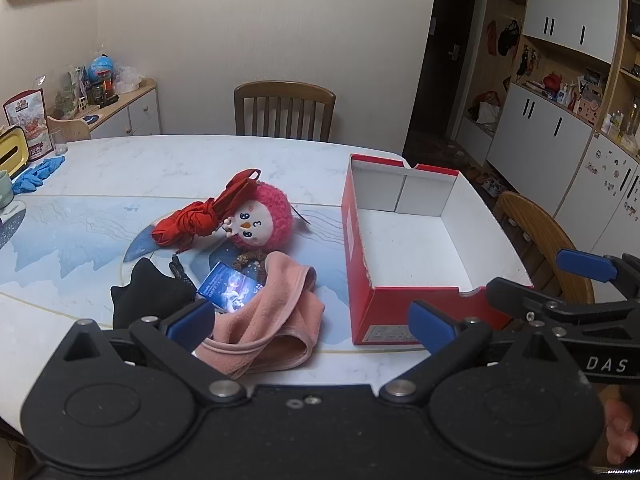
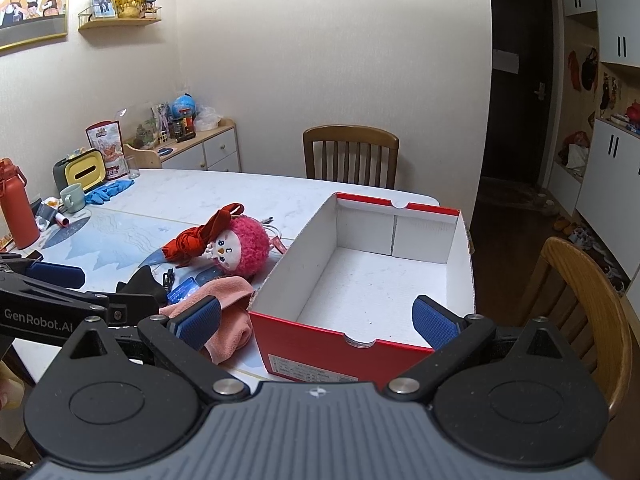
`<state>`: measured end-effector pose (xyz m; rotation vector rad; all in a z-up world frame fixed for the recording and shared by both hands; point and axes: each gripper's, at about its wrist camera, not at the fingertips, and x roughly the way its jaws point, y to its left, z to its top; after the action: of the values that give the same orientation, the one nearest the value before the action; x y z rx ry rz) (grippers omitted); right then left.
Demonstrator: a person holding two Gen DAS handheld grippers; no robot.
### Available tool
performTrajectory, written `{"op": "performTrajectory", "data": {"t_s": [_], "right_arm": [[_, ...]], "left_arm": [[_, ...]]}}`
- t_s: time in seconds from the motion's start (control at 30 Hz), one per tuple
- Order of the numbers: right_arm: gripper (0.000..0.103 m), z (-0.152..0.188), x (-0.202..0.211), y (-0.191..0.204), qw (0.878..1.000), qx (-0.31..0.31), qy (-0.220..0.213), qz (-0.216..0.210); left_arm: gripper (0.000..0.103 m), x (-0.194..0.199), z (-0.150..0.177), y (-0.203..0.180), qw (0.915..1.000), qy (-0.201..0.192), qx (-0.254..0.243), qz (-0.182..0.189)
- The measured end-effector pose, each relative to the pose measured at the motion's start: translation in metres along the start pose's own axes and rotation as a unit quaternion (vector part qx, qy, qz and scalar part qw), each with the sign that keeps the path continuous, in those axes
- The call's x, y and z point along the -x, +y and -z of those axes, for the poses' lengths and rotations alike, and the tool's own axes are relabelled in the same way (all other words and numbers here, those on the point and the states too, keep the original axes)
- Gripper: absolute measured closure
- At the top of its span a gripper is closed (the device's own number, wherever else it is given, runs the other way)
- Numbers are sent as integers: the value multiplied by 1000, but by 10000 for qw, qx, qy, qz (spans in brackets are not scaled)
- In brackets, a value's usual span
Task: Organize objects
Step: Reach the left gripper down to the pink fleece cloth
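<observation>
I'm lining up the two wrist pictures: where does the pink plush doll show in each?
Left wrist: the pink plush doll lies at centre, left of the red shoebox.
Right wrist: the doll lies left of centre, again left of the shoebox.
Shared landmark: the wooden chair behind the table.

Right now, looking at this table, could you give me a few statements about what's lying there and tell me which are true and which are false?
1. The red shoebox holds nothing. True.
2. The pink cloth is already in the box. False: it lies on the table beside the box.
3. The left gripper and the right gripper are both open. True.
4. The pink-haired plush toy is held by a gripper. False: it lies on the table, against the red folded umbrella.
5. A wooden chair stands at the table's far side. True.
</observation>
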<state>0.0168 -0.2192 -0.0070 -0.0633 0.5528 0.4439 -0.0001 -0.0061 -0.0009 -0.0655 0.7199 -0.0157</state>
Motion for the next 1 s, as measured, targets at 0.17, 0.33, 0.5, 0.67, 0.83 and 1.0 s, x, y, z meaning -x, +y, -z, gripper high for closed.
{"op": "performTrajectory", "data": {"t_s": [0.17, 0.33, 0.5, 0.67, 0.83, 1.0], "right_arm": [[0, 0, 1, -2, 10000, 28, -13, -2], [1, -1, 3, -4, 10000, 73, -23, -22], [1, -3, 0, -3, 9999, 99, 8, -31], [1, -1, -8, 2, 9999, 121, 113, -35], [1, -4, -19, 4, 9996, 142, 232, 53], [1, -7, -36, 0, 9989, 50, 362, 292]], "left_arm": [[1, 3, -1, -2, 10000, -28, 9, -2], [1, 3, -1, -2, 10000, -43, 14, 2], [1, 0, -2, 1, 10000, 32, 13, 2], [1, -10, -6, 7, 9999, 133, 9, 78], [1, -32, -9, 14, 9991, 321, -65, 252], [3, -53, -10, 20, 9988, 431, -244, 55]]}}
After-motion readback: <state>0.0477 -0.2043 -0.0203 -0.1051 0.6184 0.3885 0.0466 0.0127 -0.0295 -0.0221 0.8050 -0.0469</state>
